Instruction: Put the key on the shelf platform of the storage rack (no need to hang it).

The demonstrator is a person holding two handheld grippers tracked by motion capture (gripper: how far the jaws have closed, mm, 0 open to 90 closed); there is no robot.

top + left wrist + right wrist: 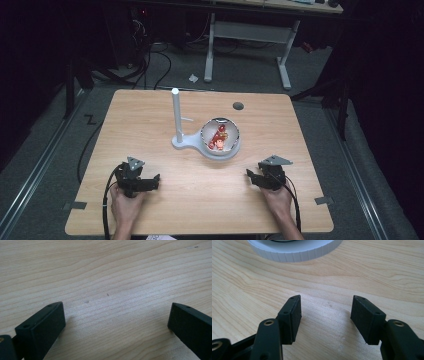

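Wooden table [150,120], 2 open claws near white bowl [220,137].

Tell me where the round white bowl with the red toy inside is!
In the high view, the round white bowl sits mid-table, just right of the tall white post, ahead of both grippers and nearer the right gripper.

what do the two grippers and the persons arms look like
Both the left gripper and the right gripper are black, with two flat rectangular jaws, a grey three-cornered plate on top and a black trailing cable. Brass-coloured rings mark the right one's linkage. The forearms are bare, no sleeves.
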